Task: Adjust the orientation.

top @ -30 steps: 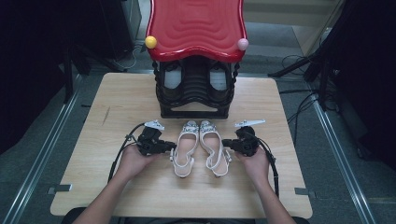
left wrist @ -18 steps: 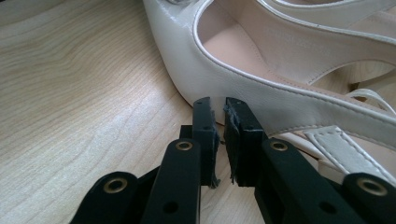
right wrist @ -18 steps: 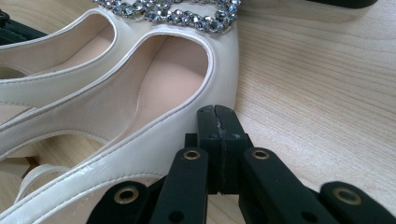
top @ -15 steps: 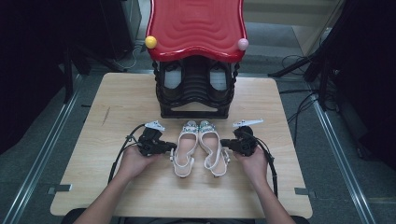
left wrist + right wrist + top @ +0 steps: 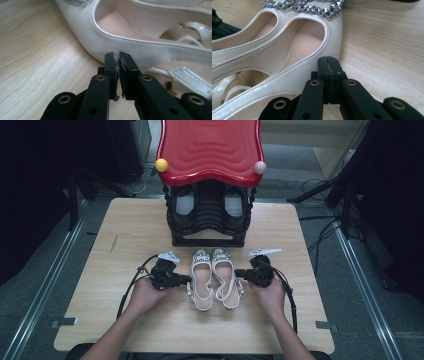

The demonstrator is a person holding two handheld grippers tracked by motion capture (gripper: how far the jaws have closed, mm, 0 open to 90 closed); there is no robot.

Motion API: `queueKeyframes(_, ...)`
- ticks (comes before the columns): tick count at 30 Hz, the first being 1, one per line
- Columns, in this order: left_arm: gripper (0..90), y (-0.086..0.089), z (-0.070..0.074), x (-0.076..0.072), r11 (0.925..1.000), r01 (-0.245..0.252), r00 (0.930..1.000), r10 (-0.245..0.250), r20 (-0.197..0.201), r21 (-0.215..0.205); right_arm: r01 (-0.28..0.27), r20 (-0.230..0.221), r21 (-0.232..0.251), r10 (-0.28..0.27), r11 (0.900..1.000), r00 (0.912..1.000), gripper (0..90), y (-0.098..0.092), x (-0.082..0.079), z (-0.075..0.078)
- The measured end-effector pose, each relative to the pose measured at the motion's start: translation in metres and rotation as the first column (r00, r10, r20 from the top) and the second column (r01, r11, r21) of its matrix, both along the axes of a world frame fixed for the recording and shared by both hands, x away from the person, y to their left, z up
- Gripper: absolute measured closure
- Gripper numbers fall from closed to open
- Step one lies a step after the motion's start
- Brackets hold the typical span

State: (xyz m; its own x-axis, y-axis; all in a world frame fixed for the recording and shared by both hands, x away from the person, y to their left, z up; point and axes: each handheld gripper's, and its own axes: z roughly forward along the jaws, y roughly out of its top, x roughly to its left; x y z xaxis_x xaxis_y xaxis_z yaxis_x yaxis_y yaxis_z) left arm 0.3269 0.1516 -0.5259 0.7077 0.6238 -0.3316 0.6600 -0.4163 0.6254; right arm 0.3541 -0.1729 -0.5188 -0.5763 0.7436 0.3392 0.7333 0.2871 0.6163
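Pressing in from both flanks: the pair of white sandals [image 5: 215, 279] is bracketed by the two grippers near the front-middle of the table [image 5: 125, 235], toes pointing at the shoe rack [image 5: 209, 217] behind.

Left gripper [image 5: 186, 280]: jaws drawn together with nothing between them, tips butted against the outer side wall of the left sandal [image 5: 140, 35]. Frayed pad material is seen in the seam. No grasp.

Right gripper [image 5: 239, 273]: jaws fully closed on nothing, tips set against the outer side wall of the right sandal [image 5: 294, 50], just behind the rhinestone trim [image 5: 312, 6].

Status, judged from the layout: the sandals are lined up side by side, touching or nearly so, soles flat on the wood. Squaring-up looks essentially done. The rack's upper slots are seen occupied by dark shoes; whether a free slot exists lower down cannot be told.

Left to do, probably: jaws to be opened, each sandal gripped by its side wall or heel strap, then lifted to the rack. Neither sandal is raised yet.
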Motion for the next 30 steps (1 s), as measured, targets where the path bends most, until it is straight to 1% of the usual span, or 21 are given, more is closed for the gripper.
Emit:
queueKeyframes(2,84.6,-0.0027,-0.0002,-0.0012,0.9999,0.010,0.9999,-0.010,-0.006,-0.004,0.002,-0.001,0.002,-0.002,1.000,1.0000,90.0,-0.0001,0.0002,-0.0003)
queueKeyframes(4,84.6,-0.0051,-0.0006,-0.0020,0.9998,0.021,0.9997,-0.021,-0.010,-0.003,0.003,-0.006,0.017,-0.003,1.000,1.0000,90.0,-0.0004,0.0003,-0.0011)
queueKeyframes(6,85.1,-0.0084,-0.0005,-0.0029,0.9999,0.014,0.9998,-0.014,-0.012,-0.002,0.009,-0.010,0.025,-0.009,1.000,0.9999,90.0,-0.0005,-0.0003,-0.0021)
queueKeyframes(8,87.0,-0.0103,0.0007,-0.0043,0.9998,0.014,0.9999,-0.014,-0.004,0.013,0.018,-0.007,0.036,-0.018,0.999,0.9998,90.0,-0.0012,-0.0012,-0.0033)
queueKeyframes(9,87.3,-0.0104,0.0007,-0.0046,0.9998,0.013,0.9999,-0.013,-0.005,0.013,0.022,-0.010,0.043,-0.021,0.999,0.9997,90.0,-0.0012,-0.0018,-0.0036)
queueKeyframes(13,88.0,-0.0102,0.0001,-0.0043,1.0000,0.007,0.9999,-0.007,-0.016,0.000,0.039,-0.017,0.066,-0.038,0.997,0.9991,90.0,-0.0021,-0.0026,-0.0055)
queueKeyframes(15,88.1,-0.0094,-0.0010,-0.0045,0.9999,-0.001,0.9998,0.001,-0.021,-0.012,0.043,-0.023,0.073,-0.042,0.996,0.9989,90.0,-0.0029,-0.0028,-0.0060)
queueKeyframes(16,88.9,-0.0089,-0.0015,-0.0048,0.9998,-0.006,0.9997,0.006,-0.025,-0.018,0.046,-0.019,0.073,-0.045,0.996,0.9988,90.0,-0.0028,-0.0033,-0.0063)
queueKeyframes(18,89.0,-0.0088,-0.0018,-0.0051,0.9997,-0.009,0.9996,0.009,-0.025,-0.021,0.052,-0.012,0.080,-0.051,0.995,0.9986,90.0,-0.0028,-0.0043,-0.0072)
queueKeyframes(20,89.7,-0.0094,-0.0016,-0.0055,0.9997,-0.011,0.9996,0.010,-0.028,-0.021,0.066,-0.016,0.092,-0.065,0.994,0.9978,90.0,-0.0032,-0.0054,-0.0082)
queueKeyframes(22,89.7,-0.0099,-0.0017,-0.0062,0.9997,-0.013,0.9997,0.012,-0.023,-0.021,0.068,-0.019,0.097,-0.067,0.993,0.9976,90.0,-0.0037,-0.0055,-0.0086)
queueKeyframes(25,89.8,-0.0100,-0.0017,-0.0067,0.9997,-0.015,0.9997,0.014,-0.021,-0.020,0.056,-0.012,0.079,-0.056,0.995,0.9984,90.0,-0.0021,-0.0051,-0.0071)
queueKeyframes(29,90.0,-0.0100,-0.0021,-0.0073,0.9996,-0.016,0.9997,0.016,-0.019,-0.024,0.052,0.011,0.039,-0.052,0.998,0.9986,90.0,0.0019,-0.0062,-0.0047)
queueKeyframes(30,89.9,-0.0100,-0.0023,-0.0075,0.9995,-0.019,0.9996,0.019,-0.020,-0.026,0.050,0.013,0.038,-0.051,0.998,0.9986,90.0,0.0021,-0.0059,-0.0045)
